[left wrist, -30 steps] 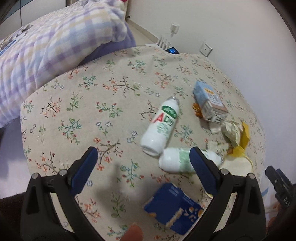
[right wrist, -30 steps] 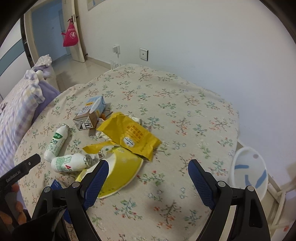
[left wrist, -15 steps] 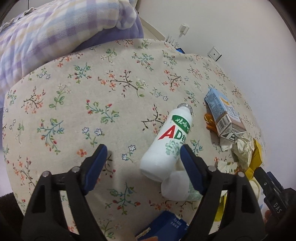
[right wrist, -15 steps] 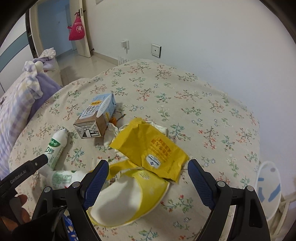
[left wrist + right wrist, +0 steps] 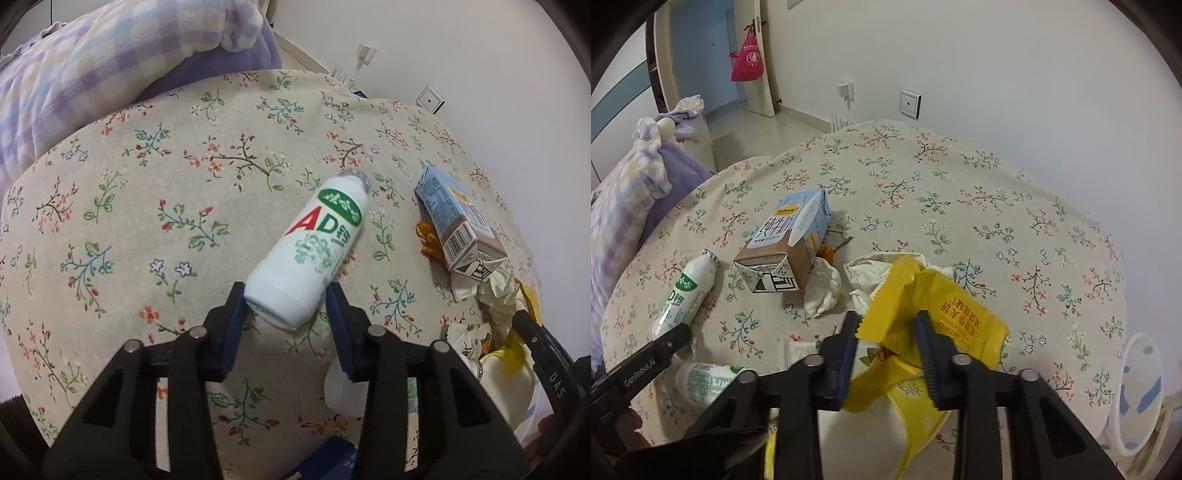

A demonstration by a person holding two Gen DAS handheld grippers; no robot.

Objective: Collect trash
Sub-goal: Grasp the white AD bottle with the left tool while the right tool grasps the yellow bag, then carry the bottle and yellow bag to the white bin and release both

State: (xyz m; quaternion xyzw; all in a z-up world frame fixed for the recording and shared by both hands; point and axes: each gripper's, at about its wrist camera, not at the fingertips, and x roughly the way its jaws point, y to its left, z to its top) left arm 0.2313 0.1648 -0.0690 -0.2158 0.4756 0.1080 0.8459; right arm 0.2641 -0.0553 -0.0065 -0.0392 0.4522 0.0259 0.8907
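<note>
Both tongs are closing: left tongs (image 5: 286,295) around the white bottle (image 5: 310,251), right tongs (image 5: 888,325) around the yellow wrapper (image 5: 923,306) beside the milk carton (image 5: 786,254). We judge this the grasp step. Next we must secure both grips before lifting.

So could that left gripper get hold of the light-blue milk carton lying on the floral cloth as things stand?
Probably not yet: the left gripper is closing around the white AD bottle, which fills its jaws. The light-blue milk carton lies clear off to the side, nothing atop it.
</note>
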